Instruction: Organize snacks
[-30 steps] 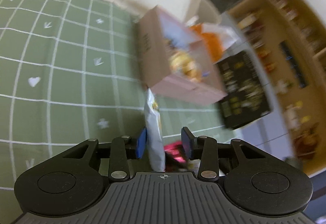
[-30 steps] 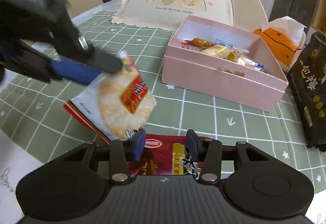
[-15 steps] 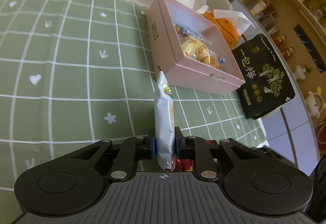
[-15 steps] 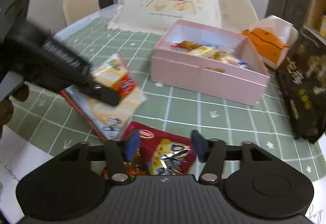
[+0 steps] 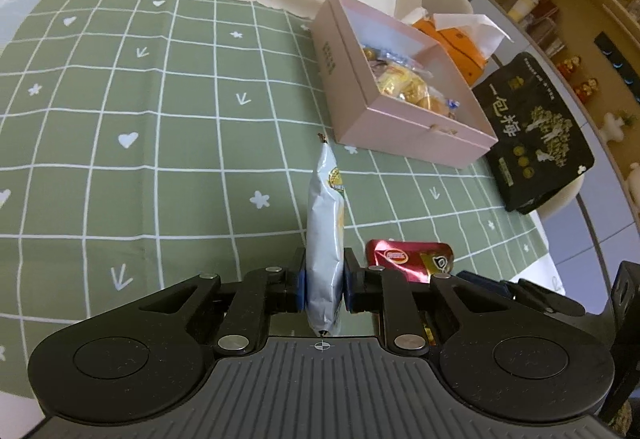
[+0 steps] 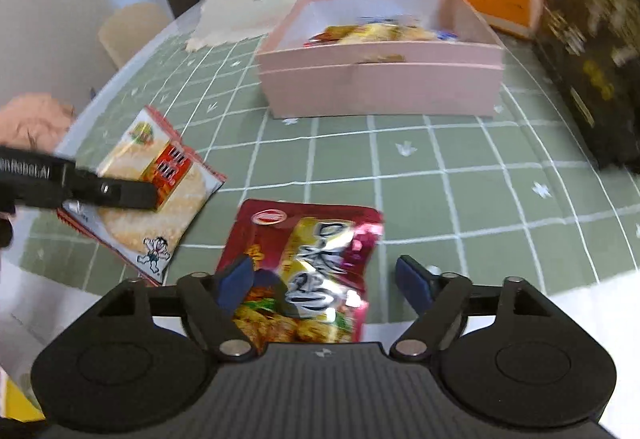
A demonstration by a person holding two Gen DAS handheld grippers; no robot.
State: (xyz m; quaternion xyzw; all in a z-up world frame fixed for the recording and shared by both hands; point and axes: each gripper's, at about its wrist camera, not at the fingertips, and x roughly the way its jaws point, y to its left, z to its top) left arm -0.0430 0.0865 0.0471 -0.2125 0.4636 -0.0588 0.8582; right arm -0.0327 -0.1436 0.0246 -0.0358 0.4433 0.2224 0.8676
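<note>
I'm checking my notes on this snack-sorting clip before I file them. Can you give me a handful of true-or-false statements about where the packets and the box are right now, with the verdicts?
1. The left gripper is clamped on a rice cracker packet. True.
2. The red snack packet is already inside the pink box. False: it lies on the green checked tablecloth, between the fingers of the right gripper.
3. The right gripper's pads press on the red packet. False: its jaws are opening, spread wide around it.
4. The pink box is open and holds wrapped snacks. True.
5. The black bag lies left of the pink box in the left wrist view. False: it lies to the right.
</note>
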